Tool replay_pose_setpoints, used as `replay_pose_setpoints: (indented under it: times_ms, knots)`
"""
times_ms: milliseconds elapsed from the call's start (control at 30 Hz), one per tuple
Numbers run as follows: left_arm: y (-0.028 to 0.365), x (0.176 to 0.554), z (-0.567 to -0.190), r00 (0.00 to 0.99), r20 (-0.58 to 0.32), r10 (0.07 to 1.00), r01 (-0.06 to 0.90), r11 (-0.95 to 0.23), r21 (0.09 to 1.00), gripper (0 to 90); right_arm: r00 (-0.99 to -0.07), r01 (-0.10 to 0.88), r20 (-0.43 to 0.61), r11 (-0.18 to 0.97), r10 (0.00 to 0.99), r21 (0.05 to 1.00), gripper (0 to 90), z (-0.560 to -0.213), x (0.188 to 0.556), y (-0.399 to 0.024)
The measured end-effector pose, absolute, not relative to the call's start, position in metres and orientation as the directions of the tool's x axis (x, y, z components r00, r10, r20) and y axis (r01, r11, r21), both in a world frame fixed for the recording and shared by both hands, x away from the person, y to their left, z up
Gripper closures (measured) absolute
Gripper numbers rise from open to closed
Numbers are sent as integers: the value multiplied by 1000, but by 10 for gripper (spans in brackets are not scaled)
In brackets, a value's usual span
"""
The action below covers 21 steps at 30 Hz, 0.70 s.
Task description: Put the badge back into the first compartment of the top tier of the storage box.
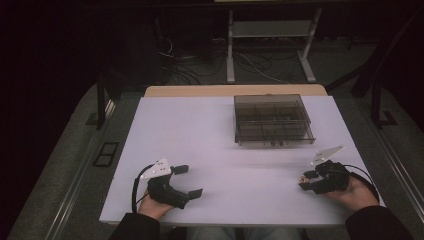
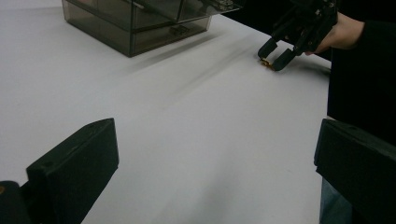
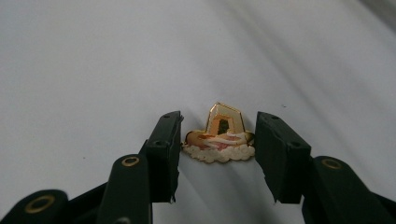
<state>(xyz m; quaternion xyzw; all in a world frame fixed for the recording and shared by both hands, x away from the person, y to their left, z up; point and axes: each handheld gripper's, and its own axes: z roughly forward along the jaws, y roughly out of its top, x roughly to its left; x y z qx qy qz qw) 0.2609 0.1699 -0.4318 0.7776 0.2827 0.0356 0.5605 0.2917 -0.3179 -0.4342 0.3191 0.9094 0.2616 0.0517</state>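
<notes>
A small gold enamel pin (image 3: 219,135), hat-shaped with a white scalloped lower edge, lies flat on the white table (image 1: 215,145). My right gripper (image 3: 218,142) is shut on it, one black pad pressing each side. In the high view the right gripper (image 1: 303,180) rests low at the table's right front, held by a hand. The left gripper view shows it (image 2: 273,56) farther off with the pin (image 2: 265,61) at its tips. My left gripper (image 1: 192,181) sits at the left front, open wide with nothing between its jaws (image 2: 215,163).
A smoky transparent box (image 1: 272,120) with several compartments stands at the back right of the table, also seen in the left gripper view (image 2: 135,23). Beyond the table's far edge are a metal stand (image 1: 270,45) and loose cables on the floor.
</notes>
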Motion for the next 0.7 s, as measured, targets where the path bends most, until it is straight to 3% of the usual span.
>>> replay_pose_setpoints:
  times_ms: [700]
  knots:
    - [171,261,-432,839,-260,477,397,-211,893,0,-797,550,95,652,597,521,510,-421,293,-318]
